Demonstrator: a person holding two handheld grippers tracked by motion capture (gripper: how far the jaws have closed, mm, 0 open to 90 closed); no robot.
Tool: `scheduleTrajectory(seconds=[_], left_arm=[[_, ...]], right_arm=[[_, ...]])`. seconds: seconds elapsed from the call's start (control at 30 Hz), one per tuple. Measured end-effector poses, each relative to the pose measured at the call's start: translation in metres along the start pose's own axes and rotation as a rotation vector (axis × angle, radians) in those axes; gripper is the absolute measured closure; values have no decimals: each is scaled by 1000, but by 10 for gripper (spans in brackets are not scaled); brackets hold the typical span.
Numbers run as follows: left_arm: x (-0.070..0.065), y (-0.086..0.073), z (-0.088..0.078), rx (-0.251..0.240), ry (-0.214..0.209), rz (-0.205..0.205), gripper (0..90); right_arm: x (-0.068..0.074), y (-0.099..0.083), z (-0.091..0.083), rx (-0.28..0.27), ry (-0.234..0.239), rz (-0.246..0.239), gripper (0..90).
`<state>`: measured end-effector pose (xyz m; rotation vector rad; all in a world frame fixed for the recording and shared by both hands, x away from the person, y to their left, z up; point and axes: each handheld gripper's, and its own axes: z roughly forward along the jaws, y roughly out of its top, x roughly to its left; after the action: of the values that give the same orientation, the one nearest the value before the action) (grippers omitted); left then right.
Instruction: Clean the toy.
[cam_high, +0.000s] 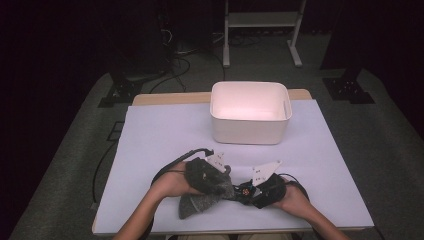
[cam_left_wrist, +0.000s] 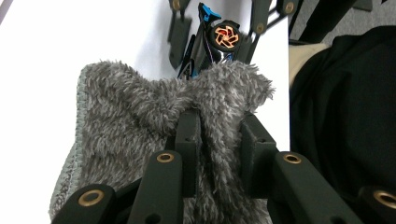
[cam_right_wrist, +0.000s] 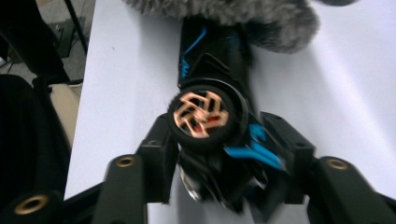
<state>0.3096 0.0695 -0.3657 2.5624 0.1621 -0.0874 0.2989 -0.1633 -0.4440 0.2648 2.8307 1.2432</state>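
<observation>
1. Toy car (cam_high: 246, 190), black with blue trim and an orange-spoked wheel, lies in the high view on the white table cover (cam_high: 165, 135) near the front edge, its nose tucked into a grey fuzzy sock (cam_high: 210, 192). The left gripper (cam_high: 210, 175) sits on the sock, the right gripper (cam_high: 260, 192) on the car; a white bin (cam_high: 250, 125) stands well behind them.
2. Left gripper view: the left gripper (cam_left_wrist: 219, 140) has its jaws nearly closed, pinching a fold at the sock (cam_left_wrist: 140, 126) opening. The toy car (cam_left_wrist: 224, 37) points in from beyond.
3. Right gripper view: the right gripper (cam_right_wrist: 224, 154) stands about half open with its jaws around the toy car (cam_right_wrist: 210, 112). Blur keeps me from telling whether the pads press on it. The sock (cam_right_wrist: 243, 14) covers the car's far end.
4. The step in hand looks like sliding the car into the sock. Next, I judge, the right gripper must push it deeper while the left holds the opening.
</observation>
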Motion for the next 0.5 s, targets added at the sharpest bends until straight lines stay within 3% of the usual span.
scheduleTrajectory(seconds=[0.2, 0.3, 0.5], left_arm=[[-2, 3, 1, 10, 15, 14, 727], [-3, 10, 3, 5, 19, 26, 737], [-6, 35, 22, 21, -26, 75, 742]], right_arm=[[-3, -11, -13, -32, 24, 34, 554], [-2, -12, -12, -38, 11, 20, 564], [1, -13, -12, -48, -11, 9, 566]])
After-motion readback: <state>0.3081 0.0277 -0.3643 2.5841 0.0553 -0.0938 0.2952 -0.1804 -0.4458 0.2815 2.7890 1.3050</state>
